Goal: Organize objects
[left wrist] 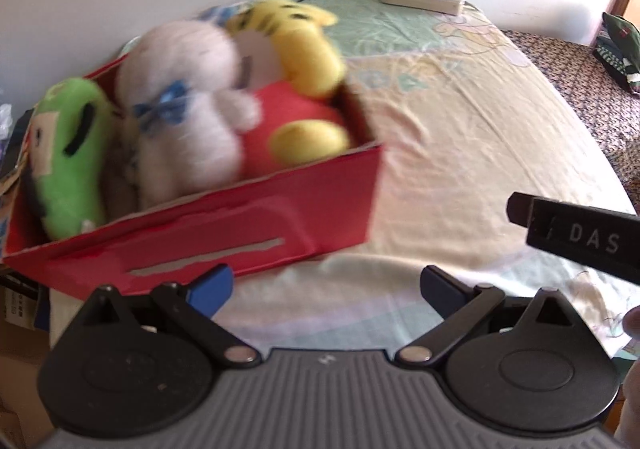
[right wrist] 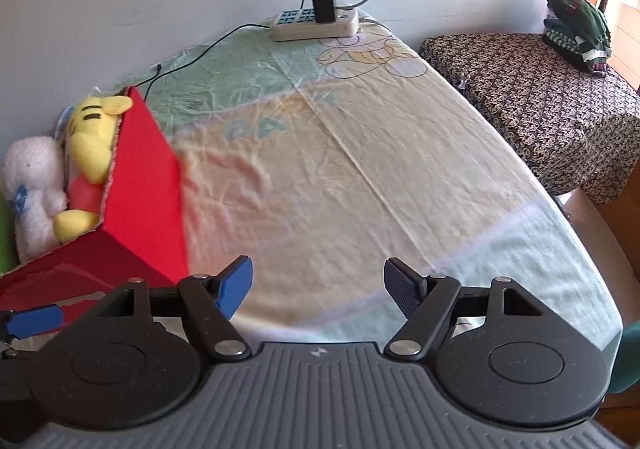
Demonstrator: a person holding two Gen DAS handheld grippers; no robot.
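Observation:
A red cardboard box point(left wrist: 224, 217) stands on the bed sheet at the left and holds three plush toys: a green one point(left wrist: 68, 153), a white one with a blue bow point(left wrist: 188, 105) and a yellow tiger in a red shirt point(left wrist: 296, 61). My left gripper point(left wrist: 326, 287) is open and empty just in front of the box's near wall. My right gripper point(right wrist: 318, 285) is open and empty over the bare sheet, right of the box point(right wrist: 148, 189). The white toy point(right wrist: 32, 185) and the tiger point(right wrist: 92, 145) also show in the right wrist view. The left view is blurred.
A white power strip point(right wrist: 316, 23) with a black charger and cables lies at the far end of the bed by the wall. A patterned covered stool point(right wrist: 532, 89) with folded dark clothes point(right wrist: 576, 33) stands to the right. The other gripper's body point(left wrist: 576, 237) shows at the right edge.

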